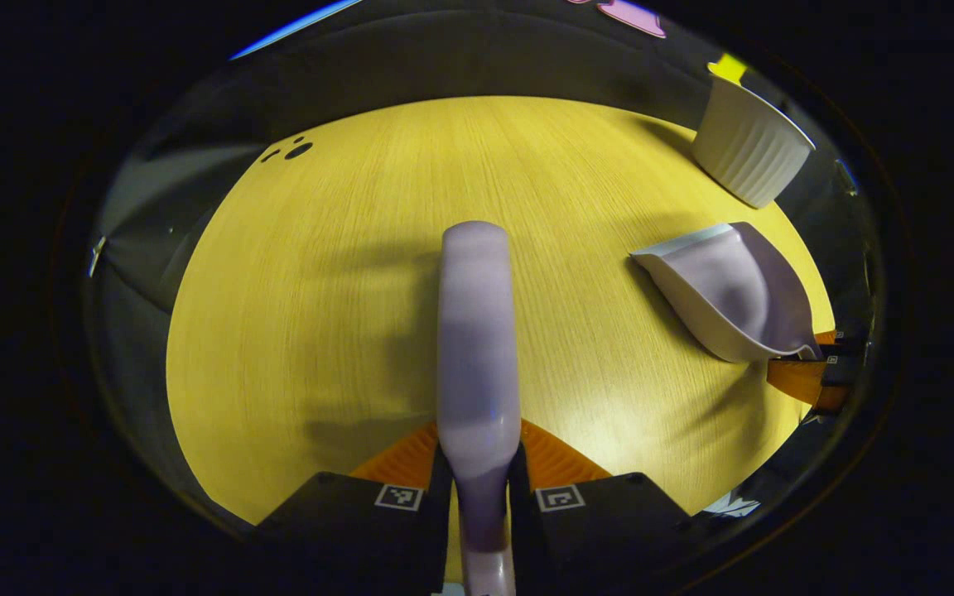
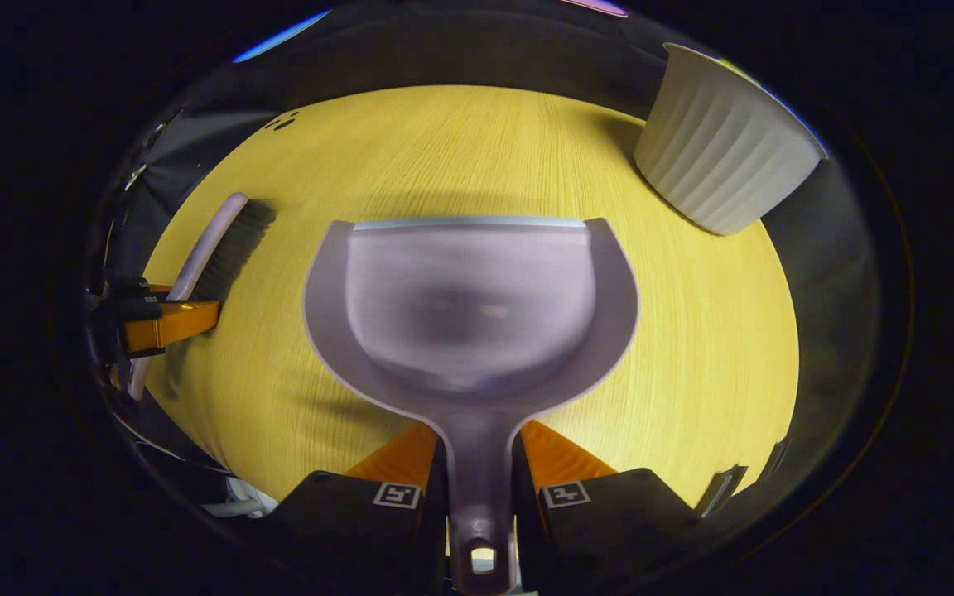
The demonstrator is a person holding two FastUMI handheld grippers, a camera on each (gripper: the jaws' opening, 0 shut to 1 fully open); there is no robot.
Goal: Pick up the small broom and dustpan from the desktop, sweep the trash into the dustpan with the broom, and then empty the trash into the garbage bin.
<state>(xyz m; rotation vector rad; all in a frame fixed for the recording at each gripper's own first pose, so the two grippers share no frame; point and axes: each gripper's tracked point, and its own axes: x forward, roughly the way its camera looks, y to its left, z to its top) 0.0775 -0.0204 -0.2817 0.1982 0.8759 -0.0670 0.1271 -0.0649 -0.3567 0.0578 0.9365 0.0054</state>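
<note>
My left gripper (image 1: 477,454) is shut on the handle of the small lilac broom (image 1: 477,331), which points forward over the yellow wooden desktop (image 1: 320,314). In the right gripper view the broom (image 2: 214,236) shows its dark bristles at far left, held by the left gripper (image 2: 164,323). My right gripper (image 2: 477,451) is shut on the handle of the lilac dustpan (image 2: 469,306), held level above the desk with its mouth facing away. Two faint blurred specks lie in the pan; what they are is unclear. In the left gripper view the dustpan (image 1: 734,290) hangs at right from the right gripper (image 1: 812,377).
A white ribbed garbage bin (image 2: 717,141) stands at the desk's far right corner, also seen as the bin (image 1: 750,153) beyond the dustpan. A few small dark holes (image 1: 291,151) mark the desk's far left edge. Dark cloth wall surrounds the desk.
</note>
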